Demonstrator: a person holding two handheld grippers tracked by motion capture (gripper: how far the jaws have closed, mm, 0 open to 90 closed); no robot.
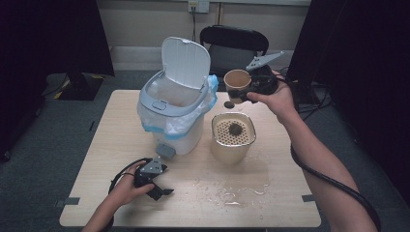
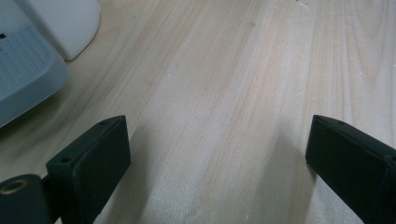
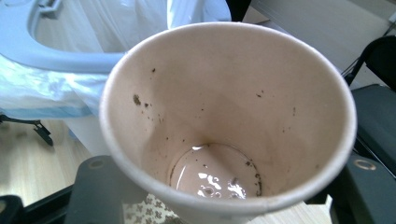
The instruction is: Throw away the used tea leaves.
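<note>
- High view: The right gripper is up in the air, past the far side of the table. It is squeezing a paper cup. The cup is tipped so its open mouth faces us.
- The cup hangs between the white bin and the person's right hand. It is above and behind the strainer bowl.
- The bin's lid stands open. A plastic bag lines the bin.
- A small dark clump sits on the strainer.
- Spilled water shines on the table near the front edge.
- The left gripper rests low on the table by the front left. Its jaws are spread apart with nothing between them.
- Left gripper view: The two black jaws stand wide apart over bare wood. The base of the bin is in the top left corner.
- Right gripper view: The cup is very close, with a jaw pressed against each side. Inside are little dark specks and a small wet puddle at the bottom. The bin's rim and bag are just behind the cup.
</note>
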